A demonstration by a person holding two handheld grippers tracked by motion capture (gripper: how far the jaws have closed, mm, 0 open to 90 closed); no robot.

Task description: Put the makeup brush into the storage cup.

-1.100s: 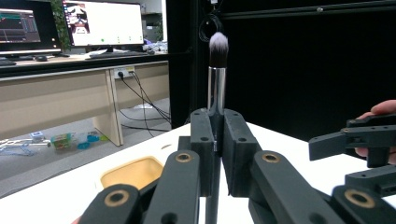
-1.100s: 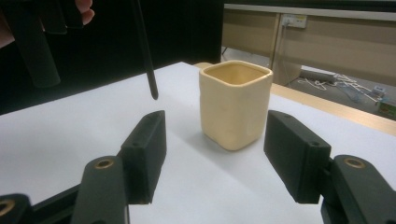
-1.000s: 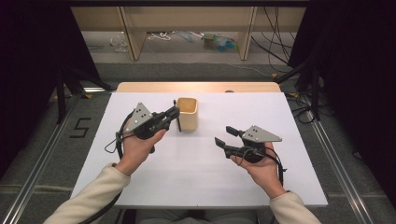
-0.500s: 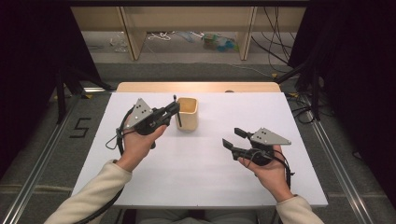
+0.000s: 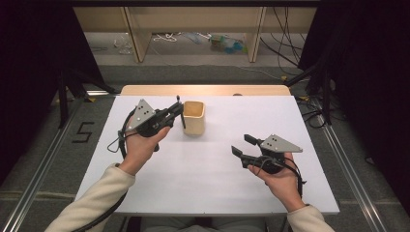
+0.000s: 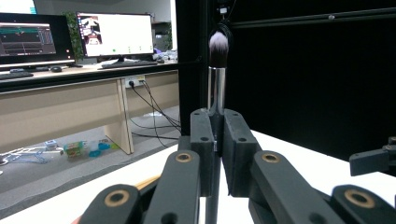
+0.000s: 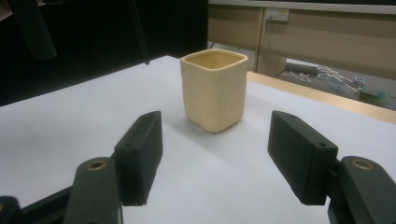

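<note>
The left gripper is clamping a makeup brush upright, bristles up, just beside the cream cup on the white table. The right gripper is sitting well apart, jaws parted and empty, having just been opening. Best move, I'd say: keeping the handle vertical, centering over the cup's mouth, then lowering gently.

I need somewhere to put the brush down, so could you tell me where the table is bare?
The white table is bare between the two grippers and along its near edge, and across the far right beyond the right gripper. It is crowded only at far left, where the left gripper holds the brush beside the cup.
</note>
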